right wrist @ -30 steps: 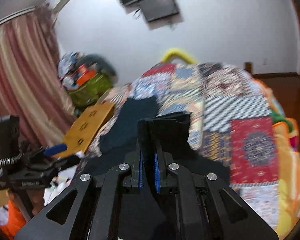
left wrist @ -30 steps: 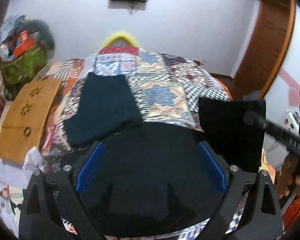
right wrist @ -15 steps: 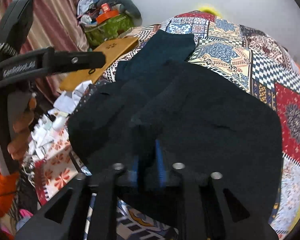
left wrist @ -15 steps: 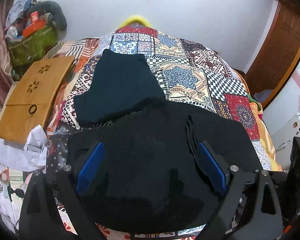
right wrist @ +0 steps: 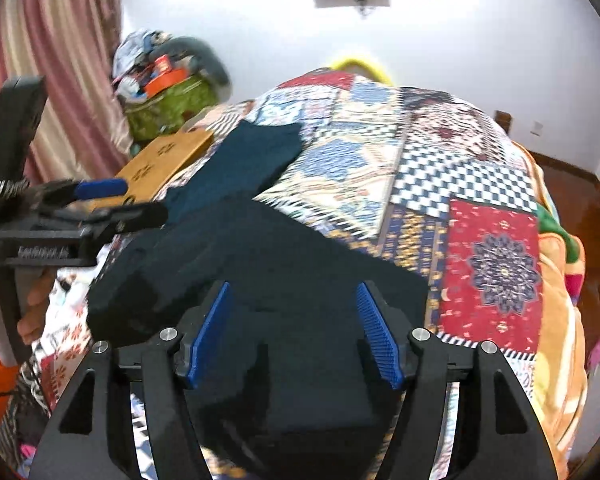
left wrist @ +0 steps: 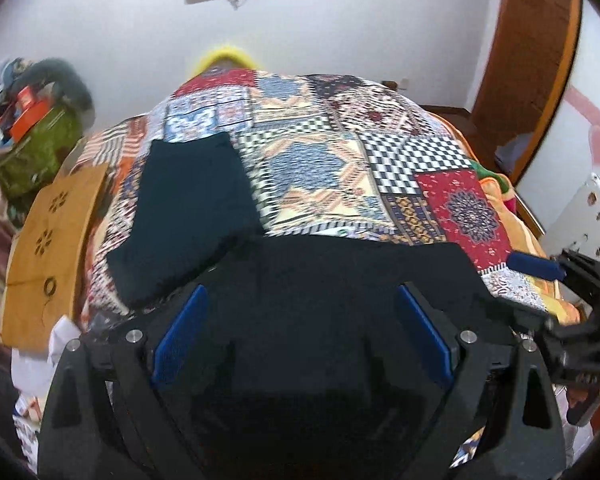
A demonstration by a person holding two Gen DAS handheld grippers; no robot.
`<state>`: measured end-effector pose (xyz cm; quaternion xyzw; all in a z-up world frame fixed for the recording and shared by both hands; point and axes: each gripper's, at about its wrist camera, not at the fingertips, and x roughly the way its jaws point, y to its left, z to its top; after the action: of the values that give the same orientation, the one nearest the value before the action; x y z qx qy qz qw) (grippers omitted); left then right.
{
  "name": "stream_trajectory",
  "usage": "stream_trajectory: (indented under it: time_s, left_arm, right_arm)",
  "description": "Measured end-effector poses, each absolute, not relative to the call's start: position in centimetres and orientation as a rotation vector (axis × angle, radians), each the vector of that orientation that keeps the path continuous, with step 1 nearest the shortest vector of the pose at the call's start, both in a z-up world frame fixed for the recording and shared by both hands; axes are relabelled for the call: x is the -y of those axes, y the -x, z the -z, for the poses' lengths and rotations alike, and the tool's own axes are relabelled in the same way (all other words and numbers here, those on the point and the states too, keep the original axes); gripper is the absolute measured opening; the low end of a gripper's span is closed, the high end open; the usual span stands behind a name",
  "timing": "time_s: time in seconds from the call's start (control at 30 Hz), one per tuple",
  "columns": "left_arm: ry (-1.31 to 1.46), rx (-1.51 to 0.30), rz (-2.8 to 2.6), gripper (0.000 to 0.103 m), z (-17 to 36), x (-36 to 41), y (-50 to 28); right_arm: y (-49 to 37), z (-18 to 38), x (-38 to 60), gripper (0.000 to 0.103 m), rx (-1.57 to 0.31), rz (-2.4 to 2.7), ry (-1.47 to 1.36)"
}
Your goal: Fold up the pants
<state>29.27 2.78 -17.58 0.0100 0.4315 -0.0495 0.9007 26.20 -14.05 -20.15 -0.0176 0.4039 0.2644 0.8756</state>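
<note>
**Two wrist views, one bed**

Each fisheye camera sits behind its own gripper, angled down along the fingers, close over the near edge of the quilt. The left view looks from the left gripper, the right from the right gripper. Both face the far wall and share the black pants, the quilt and the wooden board. Each catches the other gripper at its edge.

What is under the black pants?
The black pants lie on the patchwork quilt, which shows all around them. Their far left corner reaches the dark teal folded garment. Anything else beneath them is covered.
</note>
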Motion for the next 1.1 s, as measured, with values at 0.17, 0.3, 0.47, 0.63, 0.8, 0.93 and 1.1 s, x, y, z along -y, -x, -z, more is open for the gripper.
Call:
stream_trajectory:
  time_s: [0.17, 0.3, 0.47, 0.63, 0.8, 0.93, 1.1]
  left_arm:
    - [-0.052, -0.988, 0.182, 0.095, 20.2, 0.5, -31.8]
    - [-0.16, -1.072, 0.194, 0.095, 23.4, 2.7, -33.1]
    - [-0.229, -1.103, 0.196, 0.094, 26.0, 2.7, -32.2]
    - [-0.195, -1.078, 0.175, 0.094, 26.1, 1.2, -30.9]
    - [-0.205, -1.025, 0.129, 0.099, 25.9, 0.4, -28.8]
    - [-0.234, -0.986, 0.096, 0.099, 25.4, -0.1, -26.8]
    - [-0.183, -0.989, 0.074, 0.099, 24.5, -1.8, -25.3]
  right_arm:
    - [-28.2, 22.2, 16.2, 0.061, -0.871, -0.512, -0.002]
    - [-29.0, 25.1, 16.2, 0.061, -0.944, -0.518, 0.015]
    - [-28.5, 27.6, 16.1, 0.061, -1.019, -0.56, 0.025]
    - [-27.5, 27.5, 17.3, 0.061, -1.023, -0.544, -0.006]
    - [-26.8, 27.6, 18.6, 0.062, -1.036, -0.503, -0.033]
    - [-25.9, 27.3, 19.7, 0.062, -1.054, -0.463, -0.052]
    - [-24.8, 25.7, 20.3, 0.062, -1.018, -0.39, -0.002]
